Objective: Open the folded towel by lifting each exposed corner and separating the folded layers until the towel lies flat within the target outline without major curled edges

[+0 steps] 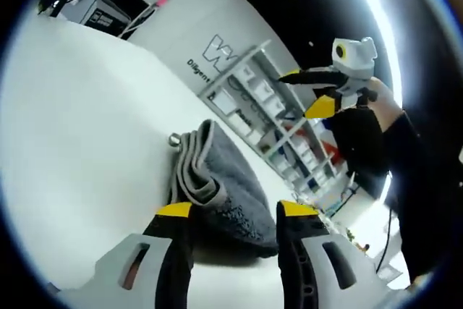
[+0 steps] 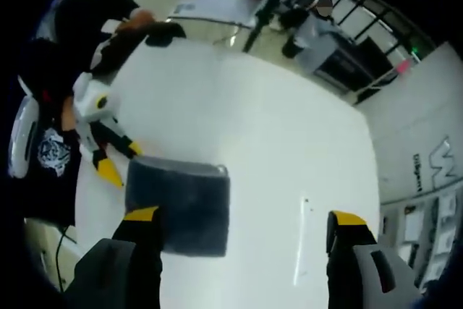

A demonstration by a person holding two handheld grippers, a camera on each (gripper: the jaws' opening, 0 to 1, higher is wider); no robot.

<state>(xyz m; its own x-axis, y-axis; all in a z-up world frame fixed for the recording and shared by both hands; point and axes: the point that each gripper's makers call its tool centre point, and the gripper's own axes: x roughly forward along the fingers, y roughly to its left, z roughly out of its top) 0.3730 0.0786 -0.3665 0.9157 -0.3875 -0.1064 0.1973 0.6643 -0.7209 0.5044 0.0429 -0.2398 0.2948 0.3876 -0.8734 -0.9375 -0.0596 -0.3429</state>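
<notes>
White table [image 2: 289, 128] | folded grey towel [image 2: 178, 206] lies flat, long axis unclear | left gripper [image 1: 235, 211] and right gripper [image 2: 242, 218] gape empty

A lab: white table [image 2: 289, 142], equipment racks [image 2: 354, 41] (cables too).

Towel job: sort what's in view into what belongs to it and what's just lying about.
Belongs to the job:
folded grey towel
white table
left gripper, jaws open at the towel
right gripper, jaws open above the table

Just lying about:
white panel with lettering
wire rack
person in the background
</notes>
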